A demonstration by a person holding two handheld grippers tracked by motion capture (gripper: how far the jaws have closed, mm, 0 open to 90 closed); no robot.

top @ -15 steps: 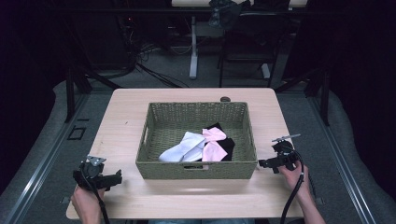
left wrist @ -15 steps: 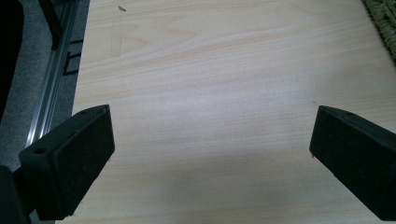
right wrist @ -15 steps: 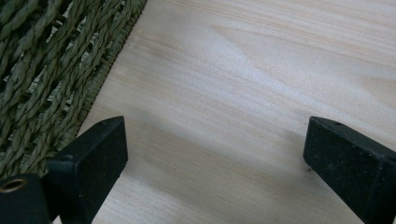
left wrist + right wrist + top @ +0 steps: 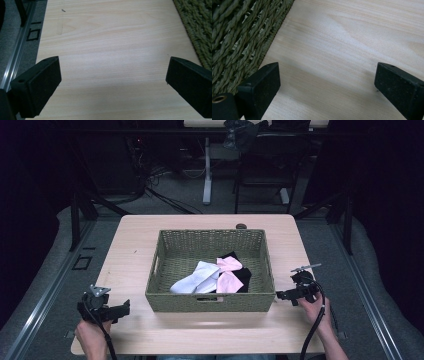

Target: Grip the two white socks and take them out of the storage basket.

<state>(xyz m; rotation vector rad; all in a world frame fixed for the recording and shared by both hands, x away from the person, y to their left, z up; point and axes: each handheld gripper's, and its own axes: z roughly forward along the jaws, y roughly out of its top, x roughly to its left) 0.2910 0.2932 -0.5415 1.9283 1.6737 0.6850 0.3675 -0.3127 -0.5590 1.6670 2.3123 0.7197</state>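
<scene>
A green woven basket (image 4: 210, 301) stands in the middle of the light wooden table (image 4: 130, 250). Inside it lie a white cloth (image 4: 196, 279), a pink cloth (image 4: 228, 272) and a black cloth (image 4: 244, 276), piled toward the front right. My left gripper (image 4: 125, 309) rests near the table's front left corner, jaws wide open over bare wood (image 4: 110, 62), with the basket's weave (image 4: 197, 25) at the right edge of its view. My right gripper (image 4: 280, 295) sits just right of the basket, also open, with the basket wall (image 4: 239, 37) beside its left jaw.
Beyond the table's far edge are a dark floor with cables and a white table leg (image 4: 207, 175). A small dark round thing (image 4: 241, 225) sits on the table behind the basket. A metal rail (image 4: 40, 310) runs along the floor at the left.
</scene>
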